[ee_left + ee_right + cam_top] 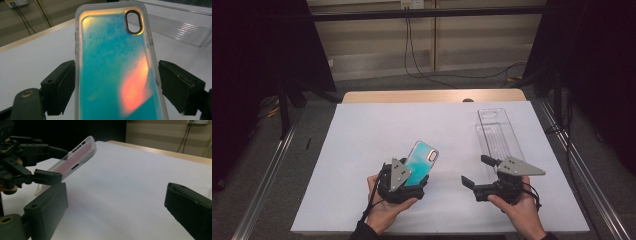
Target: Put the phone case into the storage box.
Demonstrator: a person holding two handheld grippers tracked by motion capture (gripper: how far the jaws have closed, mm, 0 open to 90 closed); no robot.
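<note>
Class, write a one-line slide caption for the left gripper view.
Left tool clamps a blue phone case by its sides above the white table, a clear plastic tray behind.

There is one phone case (421, 162), teal with an orange sheen, and one clear plastic tray (498, 134). Two grippers are in use, one left gripper (404, 182) and one right gripper (477, 171), each with two black jaws and one grey three-cornered plate. One white sheet (372, 135) covers the one wooden table (432, 95), and two hands show at the bottom.
</note>
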